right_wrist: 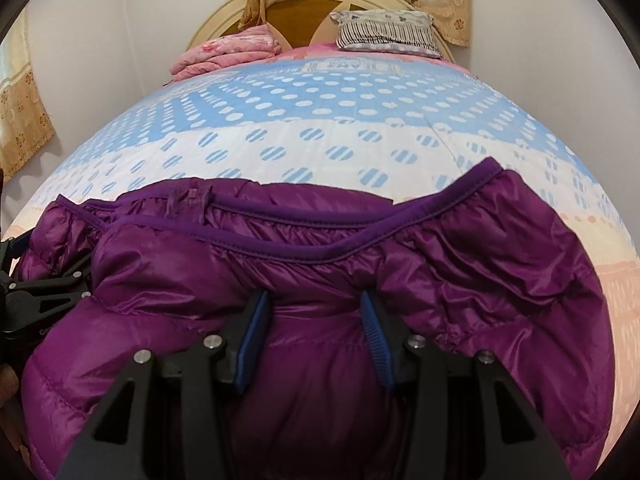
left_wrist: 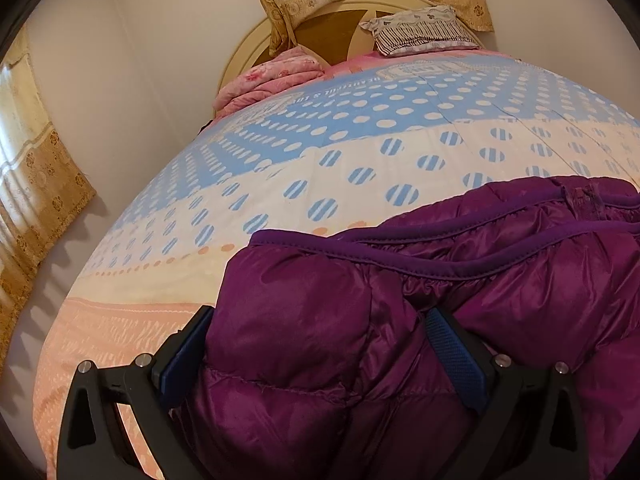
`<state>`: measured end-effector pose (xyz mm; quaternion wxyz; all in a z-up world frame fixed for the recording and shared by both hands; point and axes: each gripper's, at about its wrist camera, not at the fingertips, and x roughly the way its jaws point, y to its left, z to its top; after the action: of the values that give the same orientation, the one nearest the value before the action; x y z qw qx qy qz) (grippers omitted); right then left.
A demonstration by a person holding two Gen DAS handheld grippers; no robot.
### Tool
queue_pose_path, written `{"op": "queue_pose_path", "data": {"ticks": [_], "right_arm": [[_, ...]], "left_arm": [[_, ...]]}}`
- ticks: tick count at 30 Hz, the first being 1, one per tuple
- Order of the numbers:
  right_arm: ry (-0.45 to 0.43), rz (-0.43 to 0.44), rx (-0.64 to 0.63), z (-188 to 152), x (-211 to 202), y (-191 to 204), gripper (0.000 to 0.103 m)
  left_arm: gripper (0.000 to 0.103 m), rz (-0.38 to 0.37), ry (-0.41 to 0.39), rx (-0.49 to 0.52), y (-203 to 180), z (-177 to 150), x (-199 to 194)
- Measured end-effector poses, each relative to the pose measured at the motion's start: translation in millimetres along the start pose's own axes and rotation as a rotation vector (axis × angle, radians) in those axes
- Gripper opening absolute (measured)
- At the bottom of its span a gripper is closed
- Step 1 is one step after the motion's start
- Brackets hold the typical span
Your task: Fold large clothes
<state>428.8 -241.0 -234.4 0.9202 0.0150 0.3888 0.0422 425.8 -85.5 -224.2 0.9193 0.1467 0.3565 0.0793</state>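
Observation:
A purple puffer jacket (left_wrist: 460, 280) lies on the bed's dotted quilt (left_wrist: 320, 160), its dark-trimmed hem edge facing the headboard. My left gripper (left_wrist: 320, 332) has its jaws wide apart, with a thick fold of the jacket's left part between the blue pads (left_wrist: 456, 356). In the right wrist view the jacket (right_wrist: 320, 248) fills the lower half. My right gripper (right_wrist: 314, 300) straddles a fold of the jacket's middle, the blue pads (right_wrist: 374, 332) pressing into the fabric on both sides. The left gripper also shows at the left edge of the right wrist view (right_wrist: 44, 292).
At the head of the bed a folded pink blanket (left_wrist: 276, 76) and a striped pillow (left_wrist: 420, 32) lie against the round headboard (left_wrist: 248, 48). Gold curtains (left_wrist: 36, 184) hang at the left wall. The quilt (right_wrist: 320, 120) stretches beyond the jacket.

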Motion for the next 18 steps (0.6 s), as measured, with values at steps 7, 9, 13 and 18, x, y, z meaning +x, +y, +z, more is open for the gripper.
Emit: {"op": "queue_pose_path", "data": {"ticks": [7,9,13,18], "right_arm": [[0.014,-0.028,-0.016,1.5,6.2,5.0,0.050],[0.018,-0.037,-0.023,1.6,7.3,6.4,0.050],[0.023,-0.052,-0.032,1.5,9.1,8.0,0.050],[0.029,-0.060,-0.039,1.7,11.2,9.2,0.050]], "left_arm": [[0.102,-0.002,0.014,0.003,-0.7,0.4,3.3],[0.102,-0.003,0.018,0.004,-1.1,0.8,4.3],[0.102,-0.005,0.022,0.005,-0.7,0.6,5.4],[0.102,-0.001,0.026,0.008,-1.6,0.5,6.4]]}}
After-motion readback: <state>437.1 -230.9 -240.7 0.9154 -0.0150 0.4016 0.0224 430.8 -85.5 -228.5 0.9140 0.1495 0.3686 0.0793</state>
